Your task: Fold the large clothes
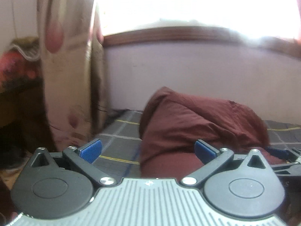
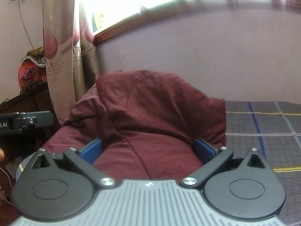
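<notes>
Maroon garment (image 2: 150,116), one piece only, lies heaped on the bed (image 2: 263,124), a grey checked cover with yellow and blue lines, below the window wall. Two tools are in view. The left tool (image 1: 147,151) stands wide, holding nothing, with the cloth's near edge between its two blue pads (image 1: 90,150). The right tool (image 2: 147,150) is also spread wide over the near folds; its pads seem to flank the cloth without pinching it. One leaf-printed curtain (image 2: 58,56) hangs at far left.
</notes>
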The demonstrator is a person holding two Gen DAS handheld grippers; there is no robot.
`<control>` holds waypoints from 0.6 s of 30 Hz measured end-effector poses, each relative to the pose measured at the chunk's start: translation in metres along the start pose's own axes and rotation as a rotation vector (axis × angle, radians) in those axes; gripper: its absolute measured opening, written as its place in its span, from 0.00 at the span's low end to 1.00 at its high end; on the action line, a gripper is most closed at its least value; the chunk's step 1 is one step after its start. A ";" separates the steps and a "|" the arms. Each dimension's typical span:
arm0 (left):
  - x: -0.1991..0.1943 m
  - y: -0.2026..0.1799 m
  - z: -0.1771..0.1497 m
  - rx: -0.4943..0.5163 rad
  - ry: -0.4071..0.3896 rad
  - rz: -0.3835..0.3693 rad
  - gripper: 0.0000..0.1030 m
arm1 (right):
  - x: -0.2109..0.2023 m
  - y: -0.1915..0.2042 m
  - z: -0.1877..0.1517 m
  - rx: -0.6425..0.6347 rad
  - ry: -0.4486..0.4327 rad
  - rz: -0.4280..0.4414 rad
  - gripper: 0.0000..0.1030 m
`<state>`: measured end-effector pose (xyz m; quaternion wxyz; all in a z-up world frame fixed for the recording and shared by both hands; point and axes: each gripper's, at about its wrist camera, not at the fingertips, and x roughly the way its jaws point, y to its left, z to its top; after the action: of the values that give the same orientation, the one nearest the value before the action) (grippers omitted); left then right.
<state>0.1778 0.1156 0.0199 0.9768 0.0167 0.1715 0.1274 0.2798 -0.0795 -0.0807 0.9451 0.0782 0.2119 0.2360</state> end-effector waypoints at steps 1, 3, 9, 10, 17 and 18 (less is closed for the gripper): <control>-0.006 0.002 0.003 -0.023 -0.002 -0.001 1.00 | -0.001 0.002 0.002 -0.002 0.006 -0.004 1.00; -0.015 0.008 0.007 -0.081 -0.020 0.014 1.00 | -0.006 0.005 0.006 0.002 0.017 -0.015 1.00; -0.042 0.019 0.020 -0.122 -0.033 -0.036 1.00 | -0.039 0.020 0.016 0.001 0.001 -0.080 1.00; -0.047 0.021 0.022 -0.132 -0.025 -0.043 1.00 | -0.046 0.023 0.017 0.002 -0.005 -0.089 1.00; -0.074 -0.001 0.024 0.055 0.038 0.046 1.00 | -0.096 0.055 0.009 -0.044 -0.022 -0.172 1.00; -0.077 -0.002 0.024 0.065 0.041 0.034 1.00 | -0.104 0.059 0.007 -0.052 -0.031 -0.182 1.00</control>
<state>0.1164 0.0942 0.0678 0.9697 0.0488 0.1951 0.1387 0.1755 -0.0785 -0.0215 0.9676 0.0379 0.1972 0.1532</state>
